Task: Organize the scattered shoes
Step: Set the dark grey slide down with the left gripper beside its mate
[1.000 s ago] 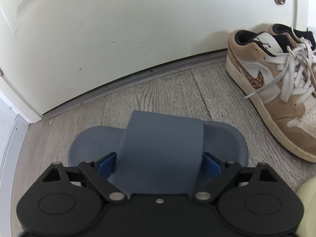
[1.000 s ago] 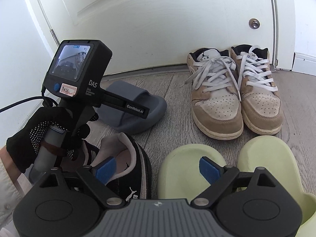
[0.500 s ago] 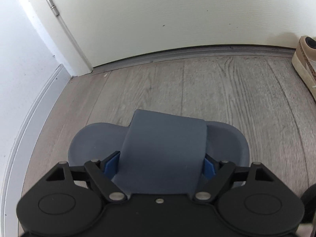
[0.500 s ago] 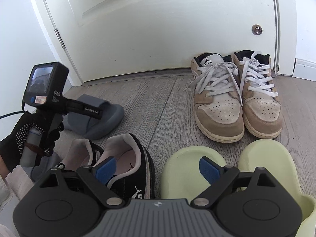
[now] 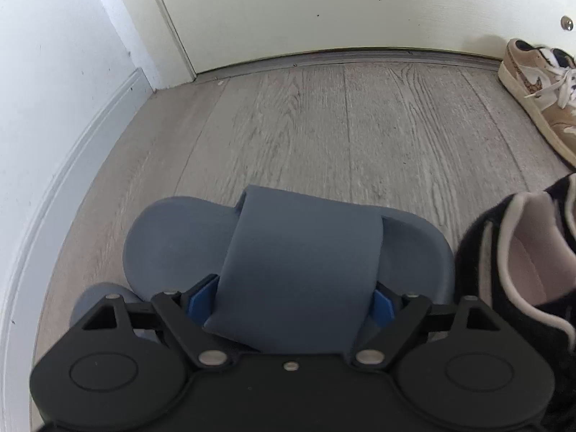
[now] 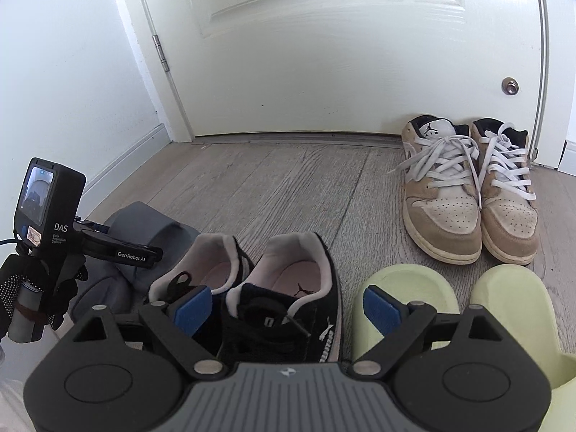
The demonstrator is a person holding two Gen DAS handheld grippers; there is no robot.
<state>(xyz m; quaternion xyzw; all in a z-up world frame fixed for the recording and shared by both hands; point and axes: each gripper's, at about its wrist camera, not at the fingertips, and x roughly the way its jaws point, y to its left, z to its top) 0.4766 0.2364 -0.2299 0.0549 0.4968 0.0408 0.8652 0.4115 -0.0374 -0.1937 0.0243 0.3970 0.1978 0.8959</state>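
Left gripper on blue slide, jaws opening; right gripper wide apart, holding nothing.

Door ahead of both grippers; plank floor below. Tan sneaker pair ahead-right of the right gripper, side by side, heels at the door. Black sneaker pair just under the right gripper, one shoe between its blue pads, untouched. Green slides right of it. Blue slide's strap sits between the left pads, which touch its sides; second blue slide below-left. Gloved hand grips the left handle.
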